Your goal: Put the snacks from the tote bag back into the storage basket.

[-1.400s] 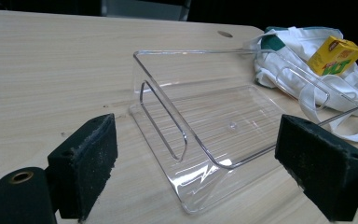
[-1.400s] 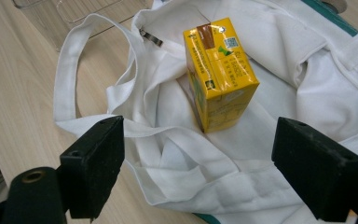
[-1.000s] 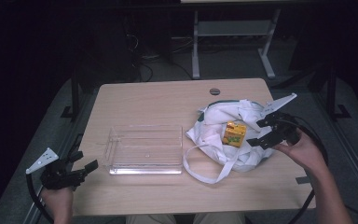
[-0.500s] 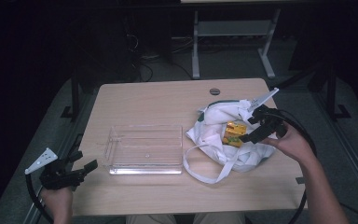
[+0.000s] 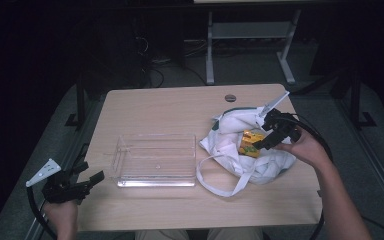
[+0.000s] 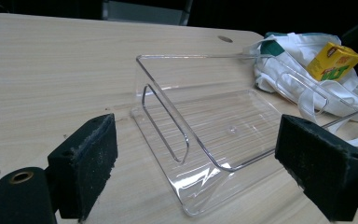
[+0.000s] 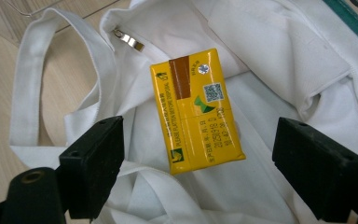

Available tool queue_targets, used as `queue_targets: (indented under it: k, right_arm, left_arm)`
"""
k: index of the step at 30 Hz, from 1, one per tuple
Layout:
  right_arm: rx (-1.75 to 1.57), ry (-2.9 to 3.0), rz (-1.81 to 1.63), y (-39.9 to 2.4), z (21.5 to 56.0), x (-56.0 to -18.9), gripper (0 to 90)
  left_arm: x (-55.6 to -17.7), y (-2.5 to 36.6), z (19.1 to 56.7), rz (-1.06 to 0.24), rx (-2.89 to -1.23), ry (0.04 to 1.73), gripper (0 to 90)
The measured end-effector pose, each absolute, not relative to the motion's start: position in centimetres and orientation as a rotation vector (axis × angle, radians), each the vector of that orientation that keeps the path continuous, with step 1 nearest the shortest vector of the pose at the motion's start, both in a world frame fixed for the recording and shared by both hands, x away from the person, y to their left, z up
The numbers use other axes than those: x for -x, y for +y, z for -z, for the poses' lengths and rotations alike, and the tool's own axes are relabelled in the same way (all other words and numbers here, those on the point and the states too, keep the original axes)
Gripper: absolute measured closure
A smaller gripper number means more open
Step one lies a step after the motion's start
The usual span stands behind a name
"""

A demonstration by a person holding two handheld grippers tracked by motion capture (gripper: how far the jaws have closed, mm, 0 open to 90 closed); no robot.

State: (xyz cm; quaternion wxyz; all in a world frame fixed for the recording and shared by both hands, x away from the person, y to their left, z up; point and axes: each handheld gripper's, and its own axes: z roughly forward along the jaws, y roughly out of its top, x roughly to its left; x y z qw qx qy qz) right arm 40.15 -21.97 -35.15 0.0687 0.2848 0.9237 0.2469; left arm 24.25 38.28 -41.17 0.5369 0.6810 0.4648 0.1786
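Leftward over the white bag (image 5: 252, 150) my right gripper (image 5: 261, 143) has come, jaws wide above the yellow carton (image 7: 195, 109); my left gripper (image 5: 87, 184) hangs wide open, empty, beside the clear tray (image 5: 155, 160).

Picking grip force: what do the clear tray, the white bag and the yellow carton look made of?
Clear tray: rigid glossy plastic, likely acrylic; wood grain shows through, edges glint.
White bag: soft matte woven cloth, wrinkled, with flat strap handles.
Yellow carton: printed coated paperboard, probably a drink box; slight sheen, foil straw spot.
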Motion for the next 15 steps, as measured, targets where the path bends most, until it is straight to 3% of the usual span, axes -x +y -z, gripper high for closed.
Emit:
queue_targets:
  k: [15]
  right_arm:
    - [-0.827, 2.814, -0.678, -20.4, 36.4, -41.4, 23.2]
  left_arm:
    - [-24.2, 38.4, 41.2, -0.428, -1.608, 1.104, 12.6]
